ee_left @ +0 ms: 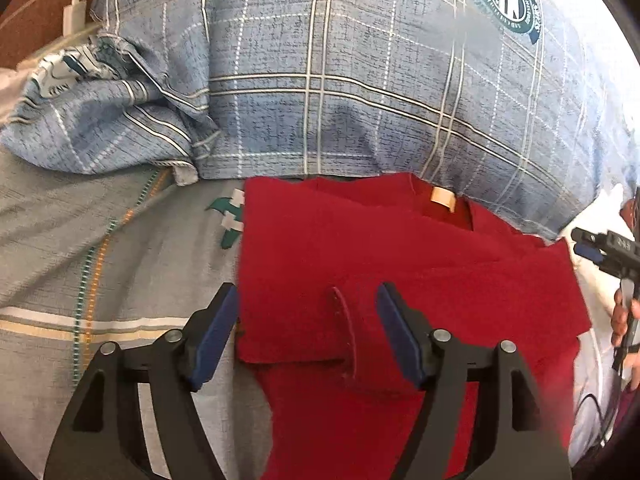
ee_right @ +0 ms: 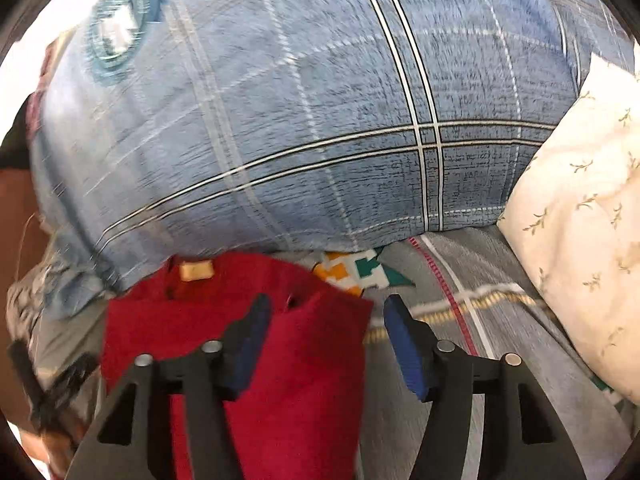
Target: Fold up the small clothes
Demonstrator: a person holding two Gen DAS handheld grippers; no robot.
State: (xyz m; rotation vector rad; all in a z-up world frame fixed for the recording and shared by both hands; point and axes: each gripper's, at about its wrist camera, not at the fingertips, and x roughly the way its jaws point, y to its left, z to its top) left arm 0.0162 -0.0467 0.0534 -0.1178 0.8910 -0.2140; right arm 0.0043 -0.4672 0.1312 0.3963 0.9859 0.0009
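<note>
The left gripper is spread wide. Nothing is pinched between its blue pads. It hangs over the left edge of the red shirt, and a small fold of red cloth stands up between the pads without touching them.

The right gripper is spread wide too and pinches nothing. Its left pad is over the right edge of the red shirt, and its right pad is over the bed sheet.

The red shirt lies folded on the grey bed sheet. Its neck, with a small tan tag, points at the big blue checked pillow, which sits just behind the shirt. A white pillow with little leaves lies beside the blue one. A hand shows by the shirt's right side.
</note>
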